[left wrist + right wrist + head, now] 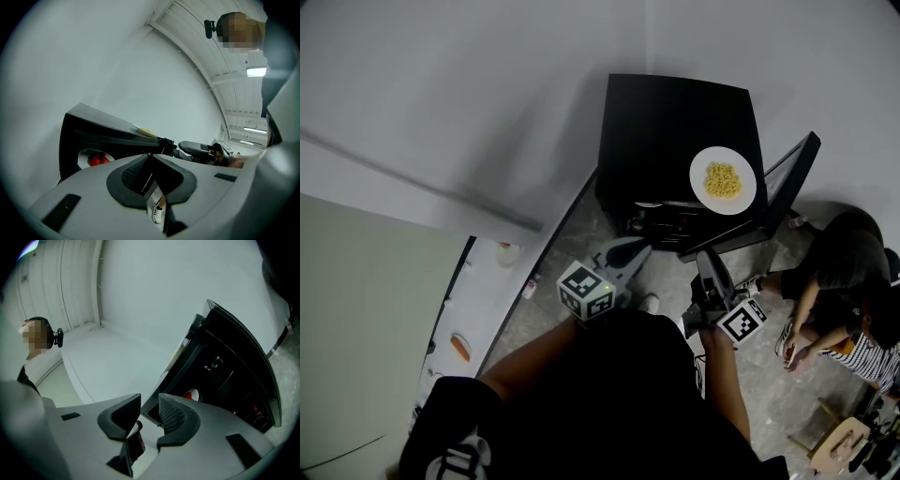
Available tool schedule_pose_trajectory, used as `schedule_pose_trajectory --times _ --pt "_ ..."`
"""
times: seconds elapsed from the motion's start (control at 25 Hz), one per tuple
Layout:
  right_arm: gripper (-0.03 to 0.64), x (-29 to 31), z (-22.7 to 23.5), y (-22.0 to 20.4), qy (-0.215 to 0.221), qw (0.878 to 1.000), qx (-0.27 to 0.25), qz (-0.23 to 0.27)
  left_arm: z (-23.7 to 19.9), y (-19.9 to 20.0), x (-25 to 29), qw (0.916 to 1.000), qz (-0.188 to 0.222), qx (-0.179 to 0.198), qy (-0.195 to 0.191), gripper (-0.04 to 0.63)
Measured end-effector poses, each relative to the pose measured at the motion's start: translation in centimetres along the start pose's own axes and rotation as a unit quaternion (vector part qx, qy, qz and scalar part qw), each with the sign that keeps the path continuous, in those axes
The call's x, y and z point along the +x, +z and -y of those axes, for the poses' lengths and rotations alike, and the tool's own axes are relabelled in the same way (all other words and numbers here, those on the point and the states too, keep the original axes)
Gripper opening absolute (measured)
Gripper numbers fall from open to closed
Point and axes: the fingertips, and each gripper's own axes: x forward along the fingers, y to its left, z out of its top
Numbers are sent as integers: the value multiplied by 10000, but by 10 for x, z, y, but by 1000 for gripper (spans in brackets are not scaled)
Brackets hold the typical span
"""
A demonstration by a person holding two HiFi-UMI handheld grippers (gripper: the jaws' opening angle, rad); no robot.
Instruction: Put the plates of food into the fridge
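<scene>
Head view gives us the largest thing first: a black box-shaped fridge [670, 141] standing against the pale wall, its dark glass-fronted door [789, 183] swung open to the right. On the fridge's flat top, near the front edge, lies a round white plate of yellow food [723, 180], so that plate is not yet inside. Through the opening, the left gripper view shows us a white plate of red food [95, 160] resting on a shelf in the fridge. We judge one plate stored and at least one left to go. Along the left edge runs a white counter [455, 314] with an orange-red item [460, 347] on it; we cannot tell whether that is another plate for the fridge. A seated person [839, 281] is on the floor to the right, well apart from the work. The left gripper [633, 251] hangs in front of the fridge with its jaws clenched together on nothing. The right gripper [709, 262] is just beside it with its jaws slightly apart and empty. We judge the remaining work to be lifting the yellow plate off the top, setting it on a shelf, and closing the door.
</scene>
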Motion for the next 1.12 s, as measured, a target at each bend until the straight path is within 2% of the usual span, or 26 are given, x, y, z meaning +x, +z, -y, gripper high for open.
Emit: schedule_pose_trajectory --times 0.24,0.56,0.72,1.12 --pt "112 8 16 21 -5 9972 669 331 -3 2 3 10000 -47 6 22 28" --pt "117 26 29 47 -119 9931 991 622 -5 5 3 10000 -91 22 26 28" --pt "117 33 33 53 -134 9878 1329 802 -2 14 2 9999 98 -45 -35 29" --pt "117 46 48 62 -341 9842 1569 741 -2 16 5 9999 72 -10 -120 29"
